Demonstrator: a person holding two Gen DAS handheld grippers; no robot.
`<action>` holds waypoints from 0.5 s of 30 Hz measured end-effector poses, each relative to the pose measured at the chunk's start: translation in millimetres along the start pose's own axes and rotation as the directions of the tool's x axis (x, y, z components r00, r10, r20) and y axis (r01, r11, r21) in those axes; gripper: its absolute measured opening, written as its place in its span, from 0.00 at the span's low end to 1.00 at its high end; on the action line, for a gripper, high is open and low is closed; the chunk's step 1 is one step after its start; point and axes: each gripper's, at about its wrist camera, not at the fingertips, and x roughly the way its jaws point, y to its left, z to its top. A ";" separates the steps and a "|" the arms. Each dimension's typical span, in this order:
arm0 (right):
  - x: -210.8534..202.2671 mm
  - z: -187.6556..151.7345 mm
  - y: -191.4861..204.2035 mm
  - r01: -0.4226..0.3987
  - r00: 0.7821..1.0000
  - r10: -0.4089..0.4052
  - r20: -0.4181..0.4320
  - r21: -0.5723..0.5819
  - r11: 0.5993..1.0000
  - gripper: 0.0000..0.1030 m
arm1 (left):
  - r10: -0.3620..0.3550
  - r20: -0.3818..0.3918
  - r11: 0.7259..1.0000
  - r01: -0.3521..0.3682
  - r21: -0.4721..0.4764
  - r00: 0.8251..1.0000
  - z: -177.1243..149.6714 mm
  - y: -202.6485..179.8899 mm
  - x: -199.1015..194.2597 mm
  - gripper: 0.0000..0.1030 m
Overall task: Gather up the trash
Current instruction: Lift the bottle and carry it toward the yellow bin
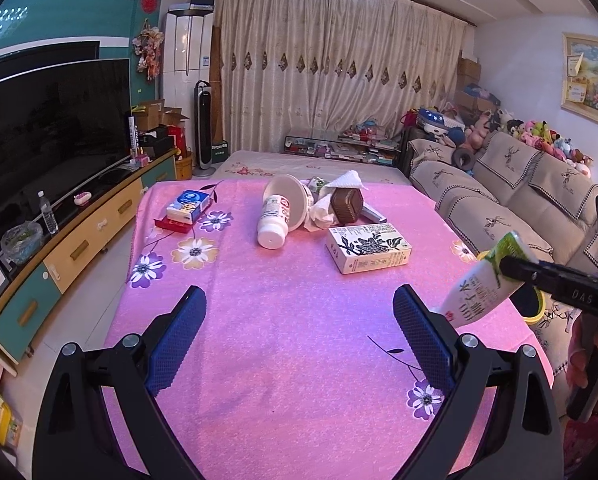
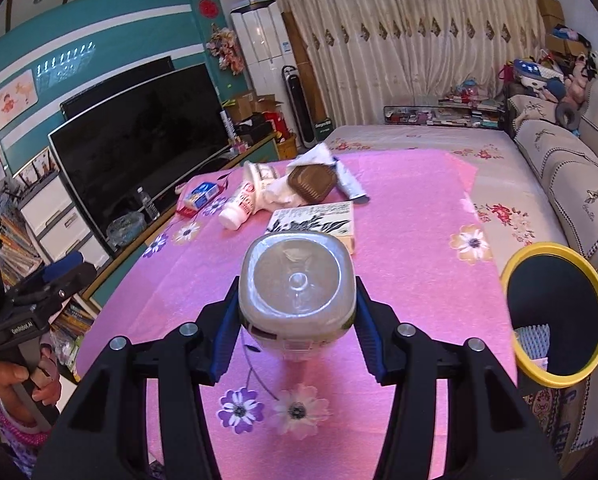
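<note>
One bottle sits clamped in our right gripper jaws near the yellow bin, left gripper jaws apart and empty, several pieces still on the desk.

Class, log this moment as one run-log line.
right gripper: shut on white-and-green plastic bottle | left gripper: open | yellow-rimmed bin: beside table

Carton on table, bin beside table's right edge

Left gripper, jaws apart and empty, over the pink tablecloth; at right the right gripper clamps a white-green bottle; far ahead lie a carton and cup
</note>
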 end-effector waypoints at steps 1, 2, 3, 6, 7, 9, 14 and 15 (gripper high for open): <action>-3.5 2.0 -7.5 0.015 1.000 -0.015 0.010 0.010 1.000 0.48 | -0.006 -0.007 1.000 0.006 0.003 1.000 0.6 -3.2 4.1 0.90; -6.2 3.7 -14.9 0.027 0.999 -0.027 0.017 0.023 0.999 0.48 | -0.010 -0.012 1.000 0.010 0.005 1.000 1.3 -4.8 7.3 0.90; -9.2 5.6 -23.3 0.037 0.999 -0.038 0.025 0.039 0.999 0.48 | -0.015 -0.019 1.000 0.016 0.008 1.000 1.7 -8.3 11.7 0.90; -19.2 10.4 -48.1 0.068 0.996 -0.072 0.053 0.080 0.994 0.48 | -0.029 -0.035 0.999 0.030 0.018 0.999 1.9 -16.3 22.1 0.90; -22.0 12.0 -55.6 0.081 0.994 -0.087 0.062 0.092 0.992 0.48 | -0.034 -0.042 0.999 0.035 0.025 0.999 2.6 -20.5 27.2 0.90; -28.8 16.2 -75.0 0.114 0.989 -0.125 0.082 0.124 0.986 0.48 | -0.042 -0.052 0.998 0.044 0.036 0.998 3.0 -27.4 35.8 0.90; -37.6 23.2 -131.0 0.217 0.964 -0.245 0.107 0.217 0.952 0.48 | -0.071 -0.086 0.996 0.076 0.056 0.994 7.5 -43.6 61.5 0.90; -37.2 23.0 -141.2 0.241 0.957 -0.271 0.105 0.232 0.942 0.48 | -0.078 -0.094 0.995 0.084 0.060 0.993 8.3 -46.9 67.5 0.90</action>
